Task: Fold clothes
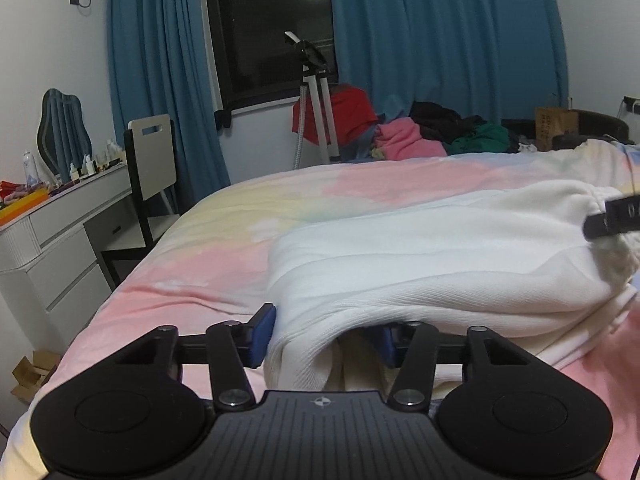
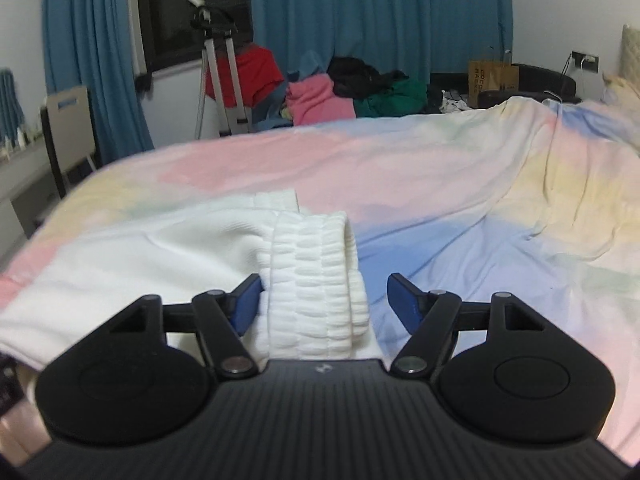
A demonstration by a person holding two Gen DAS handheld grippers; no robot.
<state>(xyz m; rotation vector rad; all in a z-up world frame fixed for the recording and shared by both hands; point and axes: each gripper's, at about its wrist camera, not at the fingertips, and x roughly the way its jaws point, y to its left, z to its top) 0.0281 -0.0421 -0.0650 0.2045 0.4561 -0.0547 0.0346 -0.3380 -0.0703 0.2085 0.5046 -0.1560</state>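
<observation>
A white ribbed garment (image 1: pixel 420 264) lies partly folded on the pastel bed cover (image 1: pixel 224 248). My left gripper (image 1: pixel 324 338) is open, its blue pads astride a folded edge of the garment, the right pad partly hidden under cloth. My right gripper (image 2: pixel 324 302) is open around the garment's gathered elastic waistband (image 2: pixel 316 276); the left pad touches the cloth and the right pad stands apart from it. The right gripper's black finger (image 1: pixel 612 216) shows at the left wrist view's right edge, by the waistband.
A pile of clothes (image 1: pixel 404 136) in pink, red, black and green lies beyond the bed's far edge, beside a tripod (image 1: pixel 316 92). A white dresser (image 1: pixel 60 232) and chair (image 1: pixel 152 168) stand left of the bed. Blue curtains (image 1: pixel 440 40) hang behind. The bed cover (image 2: pixel 480 208) stretches to the right.
</observation>
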